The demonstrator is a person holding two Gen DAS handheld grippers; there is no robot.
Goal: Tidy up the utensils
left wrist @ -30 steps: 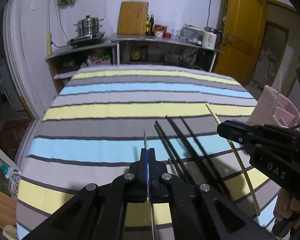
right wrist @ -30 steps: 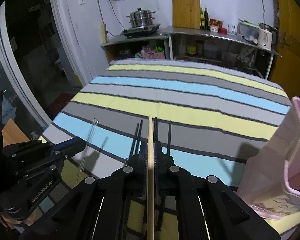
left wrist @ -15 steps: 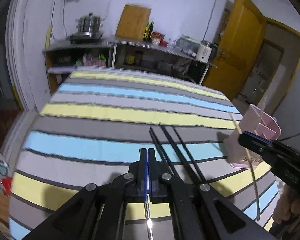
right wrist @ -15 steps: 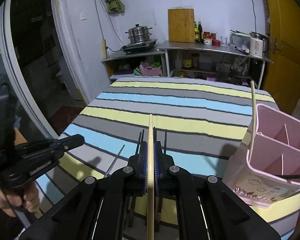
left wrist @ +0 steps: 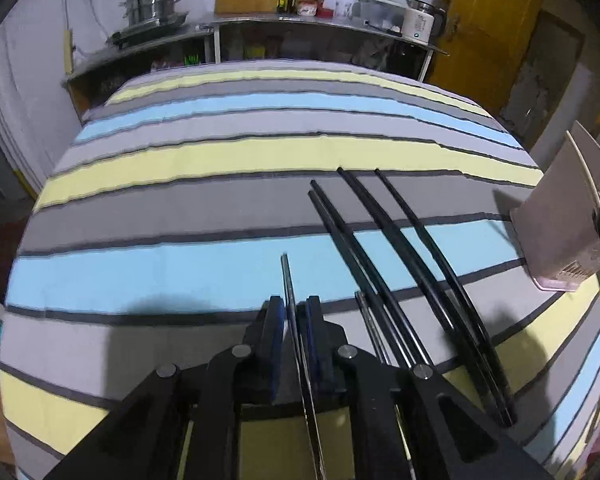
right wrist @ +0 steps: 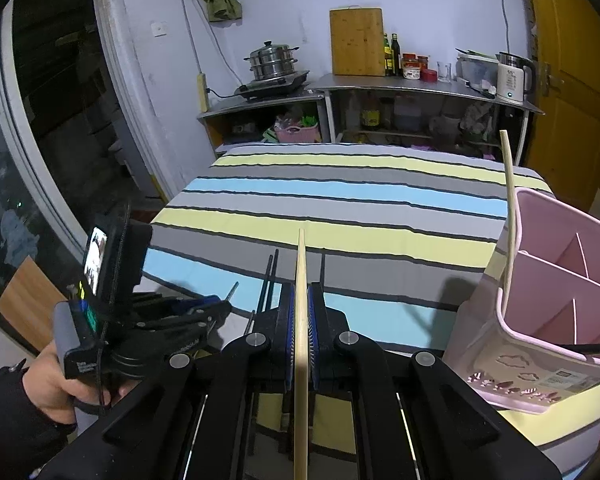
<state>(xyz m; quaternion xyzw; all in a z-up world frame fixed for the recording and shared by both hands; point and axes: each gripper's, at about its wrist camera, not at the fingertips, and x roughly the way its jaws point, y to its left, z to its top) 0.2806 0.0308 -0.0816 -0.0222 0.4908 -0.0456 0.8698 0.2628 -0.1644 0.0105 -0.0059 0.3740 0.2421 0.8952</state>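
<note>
Both claws are matte black with blue pads [right wrist: 290, 336], silver pivot screws; dark sleeve [right wrist: 4, 412], bare skin.

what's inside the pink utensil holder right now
The pink utensil holder is split by dividers. One light wooden chopstick stands in its near-left compartment, and a black chopstick pokes out at the right. The compartment bottoms are hidden by the walls.

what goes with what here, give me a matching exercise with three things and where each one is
Things:
1. wooden chopstick
2. metal chopstick
3. black chopsticks

Places:
A. lying on the striped cloth
B. clamped in the right gripper
C. between the fingers of the left gripper

Pairs: 1-B, 2-C, 3-A
</note>
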